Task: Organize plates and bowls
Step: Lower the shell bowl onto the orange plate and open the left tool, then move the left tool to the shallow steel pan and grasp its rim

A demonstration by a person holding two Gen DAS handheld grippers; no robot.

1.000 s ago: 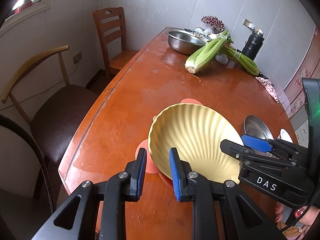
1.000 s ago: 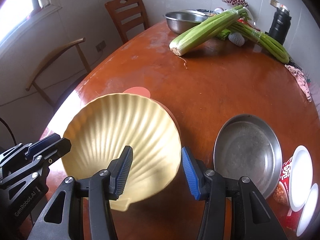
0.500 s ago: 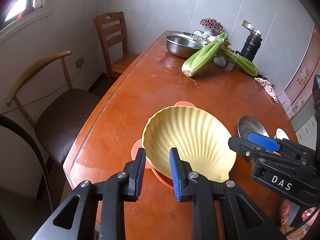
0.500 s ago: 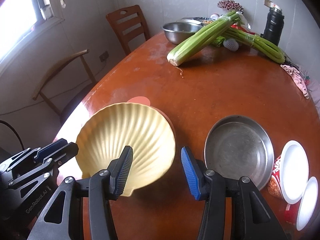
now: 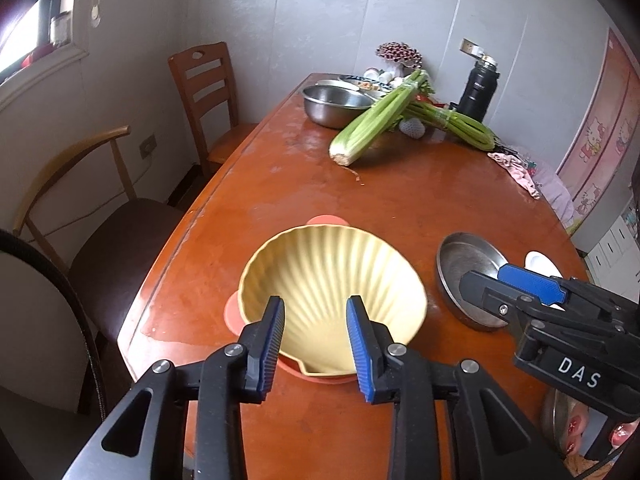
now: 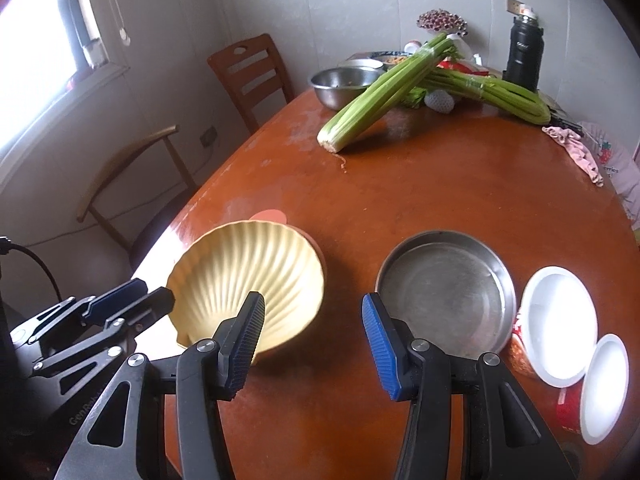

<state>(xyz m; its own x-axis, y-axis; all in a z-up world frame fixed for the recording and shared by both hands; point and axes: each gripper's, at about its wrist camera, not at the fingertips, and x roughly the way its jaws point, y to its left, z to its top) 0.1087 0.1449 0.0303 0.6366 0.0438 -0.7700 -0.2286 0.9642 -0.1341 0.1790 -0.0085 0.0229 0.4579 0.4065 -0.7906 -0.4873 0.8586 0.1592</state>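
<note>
A yellow shell-shaped bowl [image 5: 332,280] [image 6: 248,276] rests on an orange plate [image 5: 326,220] [image 6: 268,216] near the table's front left edge. My left gripper [image 5: 316,312] hovers just in front of the bowl. Its jaws are opening, no pad touches the bowl, and the bowl's near side shows through the gap. My right gripper [image 6: 313,308] stands open and empty, above the table between the bowl and a shallow steel pan [image 6: 444,292] [image 5: 468,272]. Each gripper also shows in the other's view: the right gripper [image 5: 520,288] and the left gripper [image 6: 148,296].
Two celery bunches [image 5: 376,120], a steel mixing bowl [image 5: 336,104] and a black flask [image 5: 478,92] crowd the far end. White lids [image 6: 560,320] lie on a red packet right of the pan. Two chairs [image 5: 200,92] stand along the left edge. A pink cloth [image 6: 576,152] lies far right.
The left jaws have spread from a narrow gap to a wider one. Both grippers have drawn back and up from the yellow bowl, which now sits farther off.
</note>
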